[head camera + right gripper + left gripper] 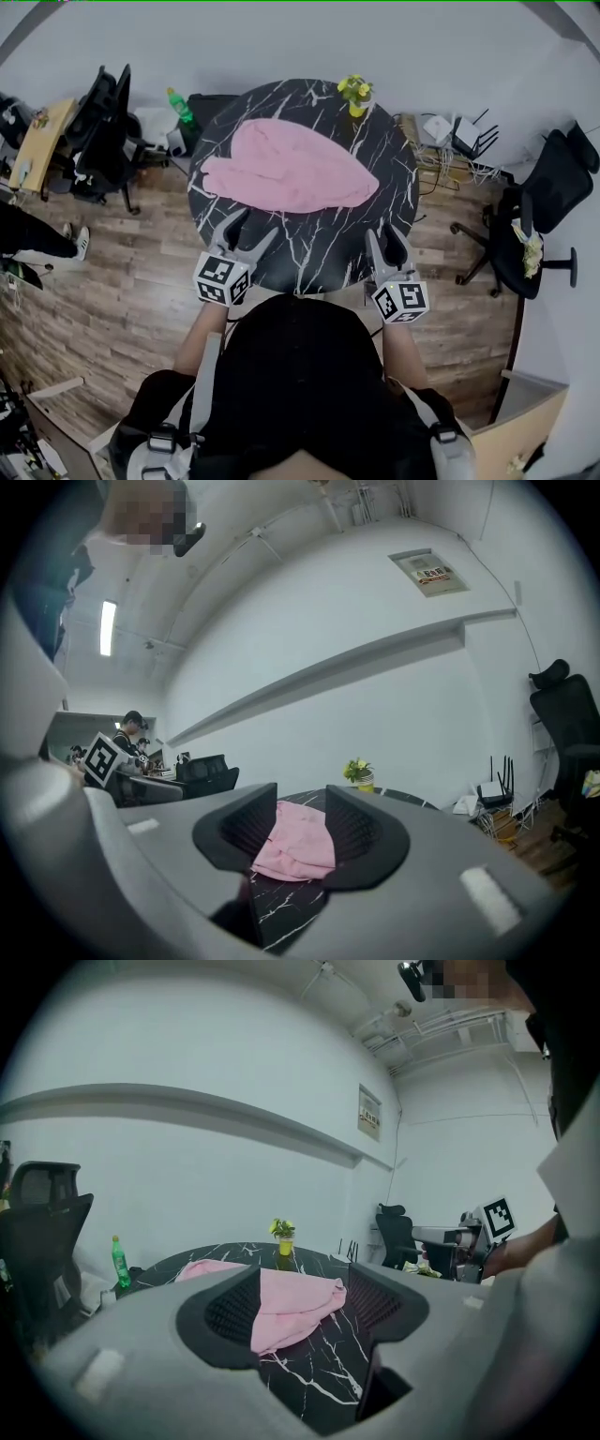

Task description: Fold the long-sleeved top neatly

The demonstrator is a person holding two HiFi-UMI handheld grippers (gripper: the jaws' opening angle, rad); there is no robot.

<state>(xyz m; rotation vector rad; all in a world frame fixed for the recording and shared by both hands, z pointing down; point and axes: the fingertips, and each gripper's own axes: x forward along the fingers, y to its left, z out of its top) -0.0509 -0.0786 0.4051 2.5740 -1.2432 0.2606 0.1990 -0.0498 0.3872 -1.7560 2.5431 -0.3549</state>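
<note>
Jaws gaped empty on left hand-held gripper (pixel 258 225) and right hand-held gripper (pixel 382 234), poised for grasping the pink fabric long-sleeved top (pixel 286 169) ahead.

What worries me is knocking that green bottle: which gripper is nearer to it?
Left. The left gripper hovers at the table's near-left edge, with the green bottle beyond the far-left rim. The right gripper hovers at the near-right edge, diagonally across the table from it.

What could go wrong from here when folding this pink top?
The small yellow flowerpot on the round black marble table stands near the pink long-sleeved top; dragged cloth may tip it. The top lies bunched, so the open left tongs and right tongs may pinch several layers.
</note>
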